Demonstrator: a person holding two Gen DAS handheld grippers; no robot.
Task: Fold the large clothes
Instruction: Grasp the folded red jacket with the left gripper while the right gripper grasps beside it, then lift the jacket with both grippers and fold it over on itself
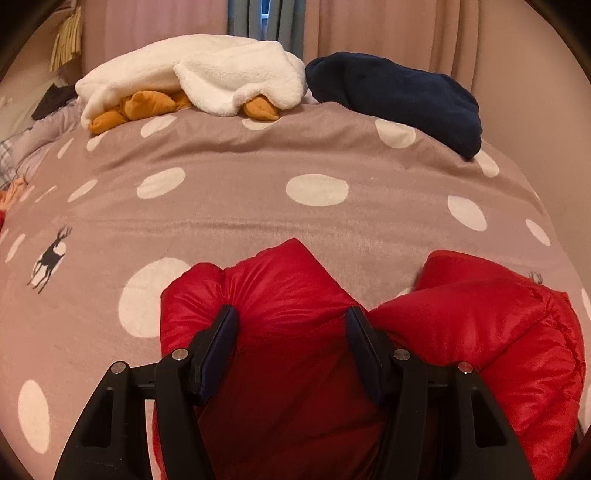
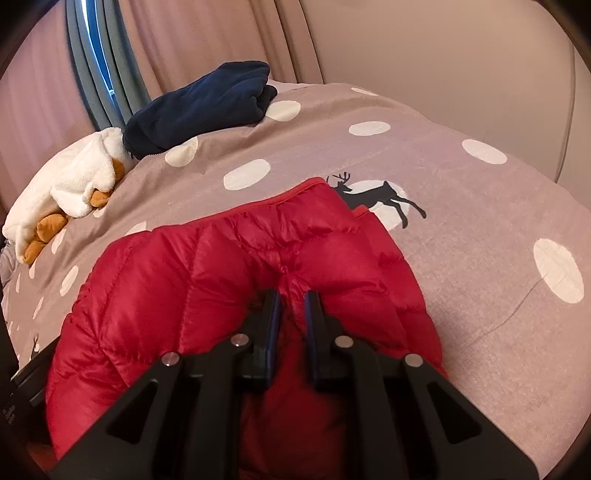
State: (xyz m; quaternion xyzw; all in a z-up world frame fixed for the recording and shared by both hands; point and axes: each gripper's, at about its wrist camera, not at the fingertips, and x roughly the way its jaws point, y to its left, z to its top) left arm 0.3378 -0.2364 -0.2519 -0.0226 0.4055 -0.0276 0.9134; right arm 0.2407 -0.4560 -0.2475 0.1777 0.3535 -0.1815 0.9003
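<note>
A puffy red down jacket (image 1: 288,280) lies bunched at the near edge of a bed covered in a taupe polka-dot blanket (image 1: 240,221). My left gripper (image 1: 292,314) stands about half wide, and its pads squeeze a thick padded roll of the jacket. In the right wrist view the quilted jacket (image 2: 166,288) spreads left and ahead, its hem reaching a deer print (image 2: 384,195). My right gripper (image 2: 293,297) is nearly closed, pinching a thin fold of the red fabric between its pads. The jacket's lower part is hidden under both grippers.
At the far side of the bed lie a white fleece garment (image 1: 207,70) over a mustard one (image 1: 147,105), and a folded navy garment (image 1: 399,96). Pink curtains (image 1: 155,22) hang behind. The blanket (image 2: 480,221) stretches right of the jacket.
</note>
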